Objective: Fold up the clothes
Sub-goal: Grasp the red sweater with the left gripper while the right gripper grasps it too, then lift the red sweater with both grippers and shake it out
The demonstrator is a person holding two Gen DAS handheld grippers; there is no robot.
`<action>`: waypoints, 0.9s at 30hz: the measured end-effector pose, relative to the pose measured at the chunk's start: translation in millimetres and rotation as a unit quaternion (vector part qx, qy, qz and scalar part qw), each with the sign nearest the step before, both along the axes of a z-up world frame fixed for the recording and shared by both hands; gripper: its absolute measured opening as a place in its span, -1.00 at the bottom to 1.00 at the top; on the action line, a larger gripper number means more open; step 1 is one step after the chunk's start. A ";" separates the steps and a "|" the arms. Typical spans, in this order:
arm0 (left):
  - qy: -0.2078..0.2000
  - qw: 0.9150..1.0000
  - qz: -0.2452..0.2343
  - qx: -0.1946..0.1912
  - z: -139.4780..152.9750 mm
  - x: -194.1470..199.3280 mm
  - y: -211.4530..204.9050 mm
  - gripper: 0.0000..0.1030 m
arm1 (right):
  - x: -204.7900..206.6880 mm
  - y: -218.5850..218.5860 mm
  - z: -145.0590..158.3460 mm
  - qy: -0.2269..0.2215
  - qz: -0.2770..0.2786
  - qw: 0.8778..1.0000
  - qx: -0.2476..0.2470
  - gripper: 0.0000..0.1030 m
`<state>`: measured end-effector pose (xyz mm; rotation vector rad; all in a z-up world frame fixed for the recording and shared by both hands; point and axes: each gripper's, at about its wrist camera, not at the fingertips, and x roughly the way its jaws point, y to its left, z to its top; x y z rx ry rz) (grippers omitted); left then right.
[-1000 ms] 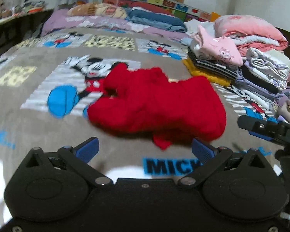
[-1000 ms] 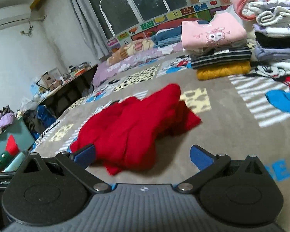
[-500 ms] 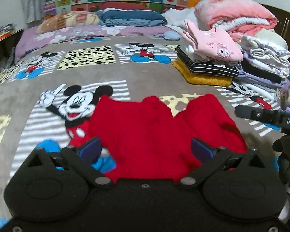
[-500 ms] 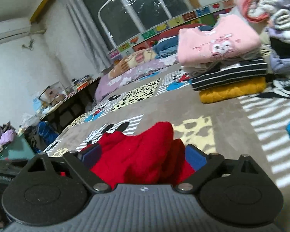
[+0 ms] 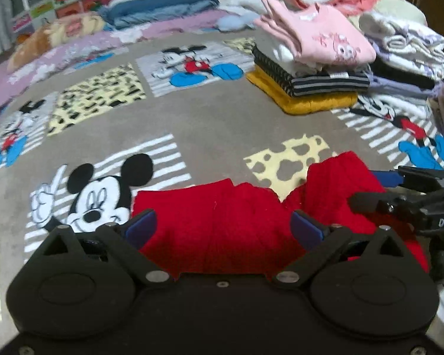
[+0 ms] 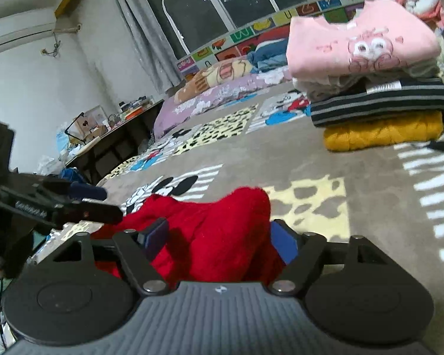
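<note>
1. A red garment lies rumpled on the bed, on a grey cartoon-mouse blanket, near its front edge.
2. The left hand-held gripper hangs low over the garment with its blue-padded fingers spread wide, red cloth showing across the gap between them; whether the pads touch the cloth I cannot tell.
3. The right hand-held gripper sits at the garment's other end, its fingers spread, with a raised hump of red fabric bulging up between them (the pads are close to it, but an actual pinch is not clear).
4. Each gripper shows at the edge of the other's view, so they are just beside one another.
5. Farther back on the bed stands a folded stack: pink top, striped piece, mustard knit at the bottom.
</note>
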<state>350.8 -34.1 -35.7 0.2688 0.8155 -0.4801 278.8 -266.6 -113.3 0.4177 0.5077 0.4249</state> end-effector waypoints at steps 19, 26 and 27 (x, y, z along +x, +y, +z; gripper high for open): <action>-0.014 0.997 -0.016 -0.079 17.0 -16.7 12.6 -0.65 | -6.1 -8.0 -7.2 -0.018 0.019 0.997 0.071 -0.49; -0.093 0.985 0.004 -0.148 60.4 -74.6 36.6 -0.69 | -36.7 -15.2 20.6 -0.088 0.014 0.992 0.090 -0.58; -0.103 0.982 0.008 -0.157 64.8 -84.5 39.4 -0.70 | -42.0 -16.4 24.2 -0.098 0.013 0.991 0.092 -0.58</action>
